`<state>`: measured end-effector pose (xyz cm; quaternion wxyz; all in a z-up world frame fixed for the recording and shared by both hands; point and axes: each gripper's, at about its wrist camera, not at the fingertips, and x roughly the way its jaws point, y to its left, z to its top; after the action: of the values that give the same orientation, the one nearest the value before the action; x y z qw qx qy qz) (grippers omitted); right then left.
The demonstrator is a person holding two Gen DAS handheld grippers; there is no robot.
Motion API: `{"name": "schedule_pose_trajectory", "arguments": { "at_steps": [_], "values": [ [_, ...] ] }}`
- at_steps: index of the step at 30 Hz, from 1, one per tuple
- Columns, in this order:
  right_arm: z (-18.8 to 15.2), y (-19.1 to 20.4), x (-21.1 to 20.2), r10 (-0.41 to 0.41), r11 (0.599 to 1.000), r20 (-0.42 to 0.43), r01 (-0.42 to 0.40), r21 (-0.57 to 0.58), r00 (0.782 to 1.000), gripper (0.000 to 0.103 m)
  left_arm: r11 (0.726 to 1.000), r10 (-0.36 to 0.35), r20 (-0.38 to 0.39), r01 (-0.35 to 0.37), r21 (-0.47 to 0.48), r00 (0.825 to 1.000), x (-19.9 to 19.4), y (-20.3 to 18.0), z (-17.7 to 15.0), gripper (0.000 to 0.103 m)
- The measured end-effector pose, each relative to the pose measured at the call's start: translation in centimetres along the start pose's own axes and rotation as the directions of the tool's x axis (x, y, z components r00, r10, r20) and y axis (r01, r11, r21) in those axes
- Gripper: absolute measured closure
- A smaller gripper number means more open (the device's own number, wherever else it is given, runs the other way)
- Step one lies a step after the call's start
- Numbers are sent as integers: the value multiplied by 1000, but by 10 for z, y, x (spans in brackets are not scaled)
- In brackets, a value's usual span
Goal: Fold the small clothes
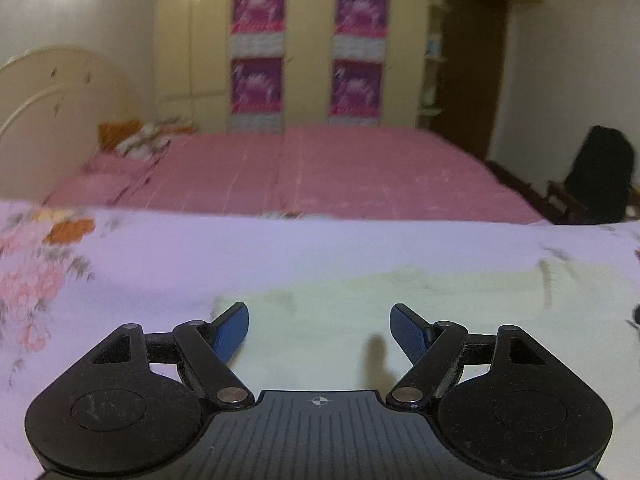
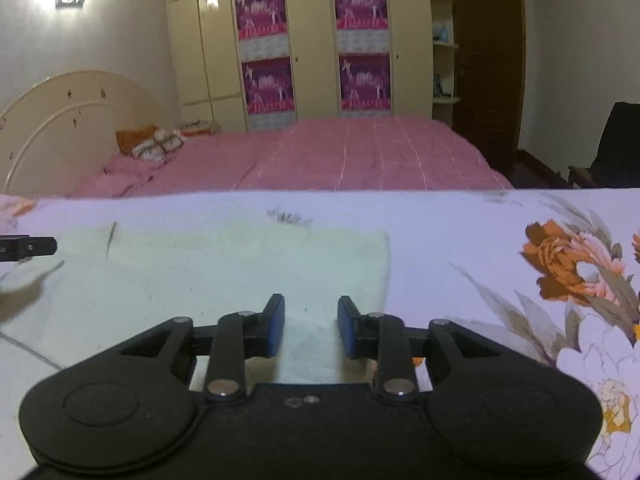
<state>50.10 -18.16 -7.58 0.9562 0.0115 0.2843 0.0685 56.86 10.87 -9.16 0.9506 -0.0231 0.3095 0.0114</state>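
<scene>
A pale cream small garment [image 1: 400,304] lies flat on a floral sheet [image 1: 160,256]. In the left wrist view my left gripper [image 1: 319,320] is open wide, low over the garment's near left part, holding nothing. In the right wrist view the same garment [image 2: 224,264] spreads left of centre. My right gripper [image 2: 311,322] is open with a narrower gap over the garment's near right corner, and cloth shows between its fingers without being pinched. The left gripper's tip [image 2: 28,247] shows at the left edge of that view.
The floral sheet [image 2: 520,248] covers the work surface, with large orange flowers [image 2: 560,264] at right. Behind it stands a pink bed [image 2: 340,152] with a cream headboard [image 2: 72,120], wardrobes [image 2: 312,40], a dark door [image 2: 488,60] and a dark chair [image 1: 600,172].
</scene>
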Motion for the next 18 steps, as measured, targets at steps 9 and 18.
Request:
{"name": "schedule_pose_trajectory", "arguments": {
  "at_steps": [9, 18],
  "values": [
    [9, -10, 11, -46, 998, -21, 47, 45, 999, 73, 1000, -16, 15, 16, 25, 1000, -13, -15, -7, 25],
    [-21, 38, -11, 103, 989, -46, -108, -105, 994, 73, 994, -57, -1, 56, 91, 998, -46, -32, -60, 25]
  ]
}}
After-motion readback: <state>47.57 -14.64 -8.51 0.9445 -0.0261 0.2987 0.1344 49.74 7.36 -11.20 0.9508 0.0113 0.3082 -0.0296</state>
